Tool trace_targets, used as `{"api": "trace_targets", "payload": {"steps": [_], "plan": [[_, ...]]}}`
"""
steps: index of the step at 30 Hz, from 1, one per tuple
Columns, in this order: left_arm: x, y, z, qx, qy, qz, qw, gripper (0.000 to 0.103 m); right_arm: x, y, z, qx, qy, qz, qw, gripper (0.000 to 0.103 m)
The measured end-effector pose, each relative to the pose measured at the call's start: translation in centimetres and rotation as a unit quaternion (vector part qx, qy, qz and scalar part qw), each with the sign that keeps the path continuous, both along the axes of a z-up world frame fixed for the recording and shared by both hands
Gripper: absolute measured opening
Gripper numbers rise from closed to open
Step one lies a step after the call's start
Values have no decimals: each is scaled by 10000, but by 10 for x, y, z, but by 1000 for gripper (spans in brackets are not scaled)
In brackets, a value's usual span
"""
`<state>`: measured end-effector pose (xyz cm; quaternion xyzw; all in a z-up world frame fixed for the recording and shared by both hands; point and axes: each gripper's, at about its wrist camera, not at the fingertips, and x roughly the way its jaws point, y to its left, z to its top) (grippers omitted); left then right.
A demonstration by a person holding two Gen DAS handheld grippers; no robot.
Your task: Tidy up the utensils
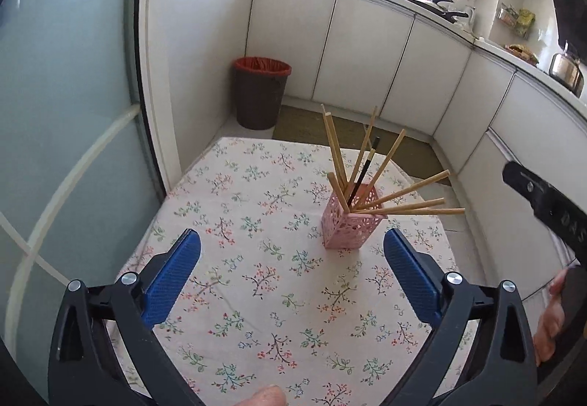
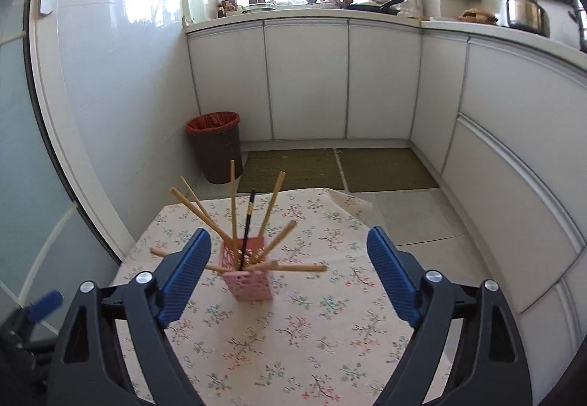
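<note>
Both your grippers are wide open with nothing between the fingers: left gripper, right gripper, each hovering above the floral tabletop. Pink perforated holder stands upright on the cloth, ahead and slightly right of your left gripper. Wooden chopsticks fan out of it, plus one black chopstick.

A home kitchen: white cabinets run under a long counter below a bright window, with a frying pan and kettle on it, and a lined bin beside the cabinets.
</note>
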<state>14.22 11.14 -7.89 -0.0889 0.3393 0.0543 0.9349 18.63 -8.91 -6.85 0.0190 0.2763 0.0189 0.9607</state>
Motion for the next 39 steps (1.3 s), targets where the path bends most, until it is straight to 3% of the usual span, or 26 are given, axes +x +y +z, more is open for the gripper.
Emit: {"api": "trace_targets", "payload": {"steps": [5, 8, 23, 39], "plan": [[-20, -30, 34, 447, -582, 364, 9966, 96, -28, -25, 4, 44, 125, -531, 9985, 96], [-34, -46, 49, 581, -835, 318, 9943, 96, -42, -39, 8, 209, 199, -696, 9972, 96], [-79, -78, 75, 530, -876, 45, 9947, 96, -110, -68, 34, 239, 88, -955, 9951, 96], [-99, -92, 85, 706, -933, 31, 9931, 96, -135, -78, 50, 295, -42, -1032, 9942, 96]]}}
